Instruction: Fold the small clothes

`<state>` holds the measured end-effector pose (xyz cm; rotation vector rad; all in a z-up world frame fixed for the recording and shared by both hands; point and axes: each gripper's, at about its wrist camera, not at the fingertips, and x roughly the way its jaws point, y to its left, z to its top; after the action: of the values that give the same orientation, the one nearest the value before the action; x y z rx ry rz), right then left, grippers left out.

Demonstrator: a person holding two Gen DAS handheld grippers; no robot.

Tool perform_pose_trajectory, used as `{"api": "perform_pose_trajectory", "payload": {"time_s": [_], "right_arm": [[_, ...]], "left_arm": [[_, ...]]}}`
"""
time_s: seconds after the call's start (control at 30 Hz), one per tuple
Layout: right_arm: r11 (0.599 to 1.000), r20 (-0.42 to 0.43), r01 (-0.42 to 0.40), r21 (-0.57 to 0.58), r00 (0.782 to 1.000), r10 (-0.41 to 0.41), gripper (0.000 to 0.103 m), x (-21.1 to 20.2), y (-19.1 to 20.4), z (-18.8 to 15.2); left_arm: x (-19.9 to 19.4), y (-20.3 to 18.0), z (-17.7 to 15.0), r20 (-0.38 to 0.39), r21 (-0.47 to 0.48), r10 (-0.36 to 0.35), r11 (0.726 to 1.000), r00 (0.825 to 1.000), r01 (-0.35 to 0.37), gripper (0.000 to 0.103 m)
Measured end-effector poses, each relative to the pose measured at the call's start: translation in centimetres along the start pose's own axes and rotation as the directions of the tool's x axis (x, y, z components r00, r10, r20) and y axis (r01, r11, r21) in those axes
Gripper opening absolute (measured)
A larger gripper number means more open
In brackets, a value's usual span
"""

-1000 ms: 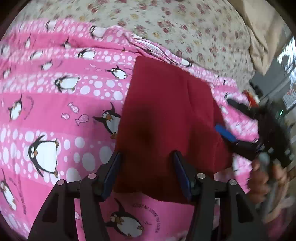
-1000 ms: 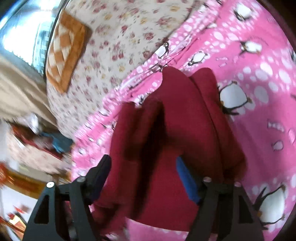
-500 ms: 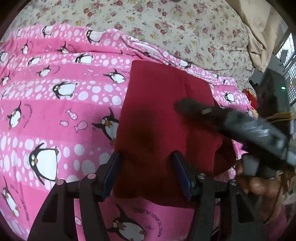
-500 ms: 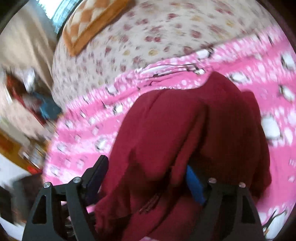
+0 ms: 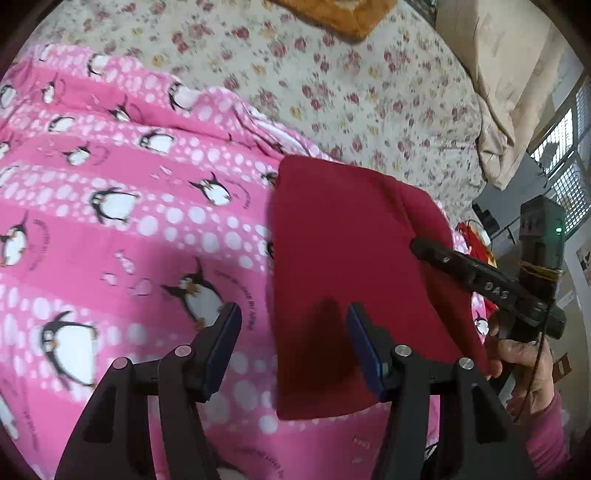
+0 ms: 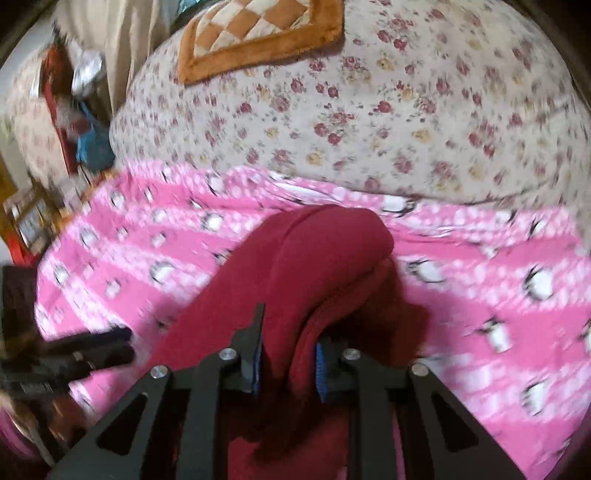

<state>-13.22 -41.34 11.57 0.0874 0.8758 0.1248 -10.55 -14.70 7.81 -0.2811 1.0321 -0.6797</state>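
Dark red cloth point(image 5: 343, 258): a small folded garment lying on the pink penguin blanket point(image 5: 129, 229), its right edge lifted by the right tongs
Pink blanket: spread over a bed with a flowered sheet point(image 5: 351, 92) beyond it; an orange checked mat point(image 6: 258, 33) lies farther back on the sheet
Left tongs point(image 5: 293, 343): jaws spread about halfway, pads pressing on nothing; the left blue pad sits over the blanket, the right one over the near part of the garment; whether the tips touch the cloth I cannot tell
Right tongs point(image 6: 288, 365): jaws have just been closing and now pinch a bunched fold of the garment between the blue pads
Right tongs from the left camera point(image 5: 424, 247): the black fingers reach in from the right at the garment's raised right edge
Person: a hand point(image 5: 521, 362) in a pink sleeve grips the handle of the right tongs
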Motion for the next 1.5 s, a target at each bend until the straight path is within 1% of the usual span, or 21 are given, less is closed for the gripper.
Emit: {"api": "perform_pose_trajectory", "payload": {"time_s": [0.1, 0.13, 0.17, 0.27, 0.47, 0.57, 0.67, 0.77, 0.83, 0.93, 1.03, 1.13, 1.2, 1.23, 1.27, 1.3, 1.33, 1.37, 1.4, 1.43, 1.5], "right_arm": [[0.998, -0.063, 0.065, 0.003, 0.996, -0.064, 0.022, 2.4, -1.7, -1.2], [0.997, -0.074, 0.066, 0.027, 0.995, -0.064, 0.022, 3.0, -2.3, -1.8], [0.997, -0.070, 0.044, 0.064, 0.997, -0.040, 0.022, 3.2, -2.8, -2.2], [0.996, -0.047, 0.016, 0.092, 0.999, -0.012, 0.022, 2.9, -3.4, -2.7], [0.991, -0.027, -0.006, 0.133, 1.000, 0.009, 0.022, 3.0, -3.9, -3.4], [0.990, -0.012, -0.011, 0.141, 1.000, 0.012, 0.021, 2.0, -3.9, -3.2], [0.992, 0.000, 0.018, 0.124, 1.000, -0.019, 0.021, 1.1, -4.0, -3.0], [0.989, -0.027, 0.043, 0.140, 0.999, -0.040, 0.021, 2.3, -4.7, -3.4], [0.989, -0.022, 0.054, 0.140, 0.998, -0.051, 0.021, 3.2, -4.9, -3.8], [0.984, -0.018, 0.057, 0.171, 0.998, -0.055, 0.022, 2.9, -5.0, -3.8], [0.977, -0.032, 0.090, 0.194, 0.996, -0.085, 0.032, 1.7, -4.7, -3.8], [0.973, 0.013, 0.083, 0.216, 0.996, -0.088, 0.033, -1.1, -3.8, -4.0], [0.972, 0.055, 0.052, 0.230, 0.996, -0.067, 0.042, -2.9, -3.1, -4.3], [0.972, 0.058, 0.041, 0.233, 0.997, -0.056, 0.055, -3.2, -2.8, -4.5], [0.972, 0.047, 0.036, 0.232, 0.998, -0.048, 0.064, -3.2, -2.6, -4.7], [0.973, 0.025, 0.035, 0.228, 0.999, -0.042, 0.065, -2.9, -2.3, -5.0], [0.973, -0.005, 0.046, 0.226, 0.999, -0.046, 0.065, -2.2, -2.2, -5.5], [0.973, -0.025, 0.057, 0.223, 0.998, -0.052, 0.062, -1.8, -2.2, -5.9], [0.974, -0.061, 0.081, 0.213, 0.996, -0.069, 0.054, -1.0, -2.4, -6.6], [0.975, -0.071, 0.076, 0.209, 0.996, -0.063, 0.039, -0.7, -2.4, -7.1], [0.970, -0.045, 0.050, 0.239, 0.998, -0.040, 0.034, -0.9, -3.0, -8.3]], "left_arm": [[1.9, -1.0, 0.7, -0.029, 0.022, 0.002, 1.000, 1.000, -0.001, 0.038], [2.1, -1.1, 0.9, -0.034, 0.016, -0.005, 1.000, 0.999, 0.005, 0.038], [2.6, -1.1, 1.3, -0.042, -0.005, -0.020, 1.000, 0.999, 0.020, 0.038], [4.1, -0.7, 2.1, -0.075, -0.056, -0.046, 0.998, 0.996, 0.042, 0.039], [6.8, -0.9, 2.2, -0.117, -0.038, -0.028, 0.999, 0.993, 0.024, 0.039], [6.9, -2.1, 2.5, -0.123, 0.011, 0.002, 1.000, 0.992, -0.001, 0.033], [7.1, -2.9, 2.7, -0.113, 0.042, 0.021, 0.999, 0.993, -0.017, 0.029], [8.0, -2.8, 2.5, -0.110, 0.050, 0.042, 0.998, 0.993, -0.036, 0.028], [8.3, -2.7, 2.3, -0.098, 0.060, 0.052, 0.997, 0.994, -0.046, 0.028], [8.2, -2.8, 2.3, -0.095, 0.059, 0.056, 0.997, 0.994, -0.051, 0.028], [8.1, -2.9, 2.1, -0.085, 0.062, 0.069, 0.996, 0.994, -0.064, 0.029], [7.9, -3.2, 1.8, -0.074, 0.069, 0.084, 0.994, 0.994, -0.079, 0.029], [7.8, -3.3, 1.7, -0.068, 0.072, 0.090, 0.994, 0.994, -0.085, 0.029], [7.8, -3.3, 1.7, -0.066, 0.069, 0.092, 0.994, 0.994, -0.087, 0.029], [7.7, -3.3, 1.6, -0.064, 0.062, 0.092, 0.994, 0.994, -0.088, 0.029], [7.7, -3.3, 1.6, -0.063, 0.055, 0.090, 0.995, 0.994, -0.086, 0.030], [7.6, -3.2, 1.6, -0.064, 0.050, 0.087, 0.995, 0.994, -0.084, 0.031], [7.6, -3.1, 1.6, -0.069, 0.041, 0.080, 0.996, 0.994, -0.078, 0.034], [7.5, -2.9, 1.6, -0.078, 0.028, 0.061, 0.998, 0.995, -0.059, 0.036], [7.4, -2.6, 1.6, -0.095, 0.011, 0.036, 0.999, 0.995, -0.035, 0.039], [7.4, -2.3, 1.6, -0.121, -0.017, 0.000, 1.000, 0.993, -0.002, 0.041]]}}
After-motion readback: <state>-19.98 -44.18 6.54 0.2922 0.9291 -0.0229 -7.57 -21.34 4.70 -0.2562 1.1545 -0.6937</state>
